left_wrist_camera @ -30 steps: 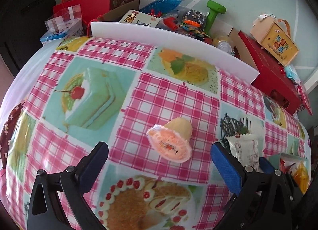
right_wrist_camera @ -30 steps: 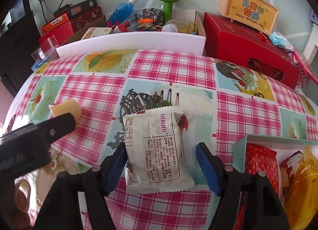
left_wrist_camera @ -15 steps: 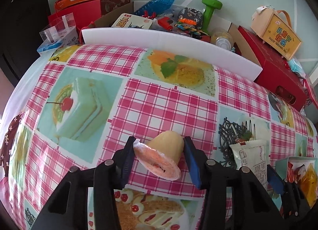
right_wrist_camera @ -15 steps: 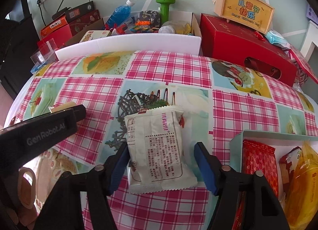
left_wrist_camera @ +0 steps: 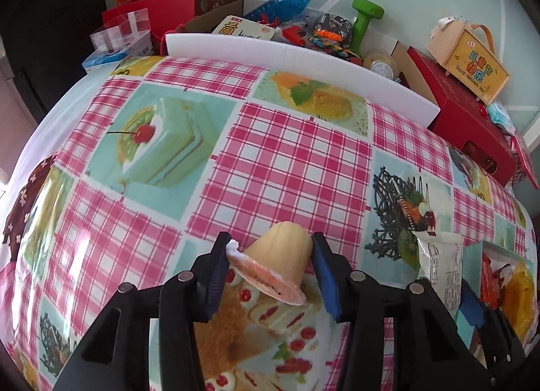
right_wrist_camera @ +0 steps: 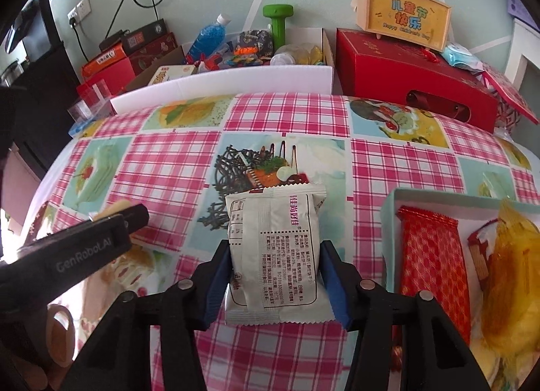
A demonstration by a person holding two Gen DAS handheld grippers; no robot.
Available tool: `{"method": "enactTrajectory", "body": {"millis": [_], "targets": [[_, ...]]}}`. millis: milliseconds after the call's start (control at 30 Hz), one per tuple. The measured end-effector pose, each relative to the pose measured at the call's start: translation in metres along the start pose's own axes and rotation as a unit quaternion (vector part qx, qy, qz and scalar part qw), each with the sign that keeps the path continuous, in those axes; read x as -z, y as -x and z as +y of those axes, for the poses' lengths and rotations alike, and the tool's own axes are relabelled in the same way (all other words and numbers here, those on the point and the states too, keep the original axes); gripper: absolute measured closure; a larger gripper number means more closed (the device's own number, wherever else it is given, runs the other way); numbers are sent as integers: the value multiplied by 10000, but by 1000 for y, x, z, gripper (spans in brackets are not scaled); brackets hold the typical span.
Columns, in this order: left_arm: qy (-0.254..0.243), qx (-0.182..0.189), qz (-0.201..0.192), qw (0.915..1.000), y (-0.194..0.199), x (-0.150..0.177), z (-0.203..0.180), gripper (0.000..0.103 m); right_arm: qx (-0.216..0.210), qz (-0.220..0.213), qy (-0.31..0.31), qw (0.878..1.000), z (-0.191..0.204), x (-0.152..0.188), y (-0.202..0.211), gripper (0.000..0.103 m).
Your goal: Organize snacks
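A yellow jelly cup (left_wrist_camera: 280, 256) with a pink foil lid lies tilted between the blue pads of my left gripper (left_wrist_camera: 270, 242), which is shut on it just above the checked tablecloth (left_wrist_camera: 287, 161). In the right wrist view, a white snack packet (right_wrist_camera: 273, 222) stands lengthwise between the pads of my right gripper (right_wrist_camera: 275, 247). The jaws are closing and the pads press on both of its long sides. A teal box (right_wrist_camera: 388, 208) to the right holds a red wafer pack (right_wrist_camera: 432, 256) and yellow-wrapped snacks (right_wrist_camera: 506, 273). The left gripper's black finger (right_wrist_camera: 135, 217) shows at the left.
A white foam board (left_wrist_camera: 303, 57) runs along the table's far edge. Behind it are a cardboard box of toys (right_wrist_camera: 249, 50), a blue bottle (right_wrist_camera: 209, 36), a green dumbbell (right_wrist_camera: 278, 23) and a red gift box (right_wrist_camera: 405, 70). The packet (left_wrist_camera: 438, 262) and the teal box (left_wrist_camera: 472, 249) lie right of the cup.
The left jaws went from wide open to shut on the jelly cup. The right jaws narrowed until they pinched the white packet, which now looks squeezed.
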State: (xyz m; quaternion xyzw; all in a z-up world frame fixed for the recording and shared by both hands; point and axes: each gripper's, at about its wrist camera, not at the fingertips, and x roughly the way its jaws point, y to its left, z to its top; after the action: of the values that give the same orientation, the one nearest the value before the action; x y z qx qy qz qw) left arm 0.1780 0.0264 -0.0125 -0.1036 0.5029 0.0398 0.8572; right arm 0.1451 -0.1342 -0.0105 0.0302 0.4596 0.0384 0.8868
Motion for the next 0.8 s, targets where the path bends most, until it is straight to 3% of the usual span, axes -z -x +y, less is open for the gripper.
{"method": "enactTrajectory", "body": {"millis": [133, 167, 400, 800], "targets": [[-28, 15, -175, 9998, 23, 3, -3, 55, -91, -90, -179, 9998, -5, 5, 17, 48], [-26, 47, -218, 9997, 29, 4, -3, 71, -102, -104, -213, 9997, -6, 7, 21, 48], [-96, 73, -287, 9995, 47, 13, -5, 85, -196, -214, -410, 9987, -12, 10, 51, 48], [211, 338, 79, 9992, 36, 33, 20, 87, -193, -79, -717, 9972, -34, 34, 62, 48]]}}
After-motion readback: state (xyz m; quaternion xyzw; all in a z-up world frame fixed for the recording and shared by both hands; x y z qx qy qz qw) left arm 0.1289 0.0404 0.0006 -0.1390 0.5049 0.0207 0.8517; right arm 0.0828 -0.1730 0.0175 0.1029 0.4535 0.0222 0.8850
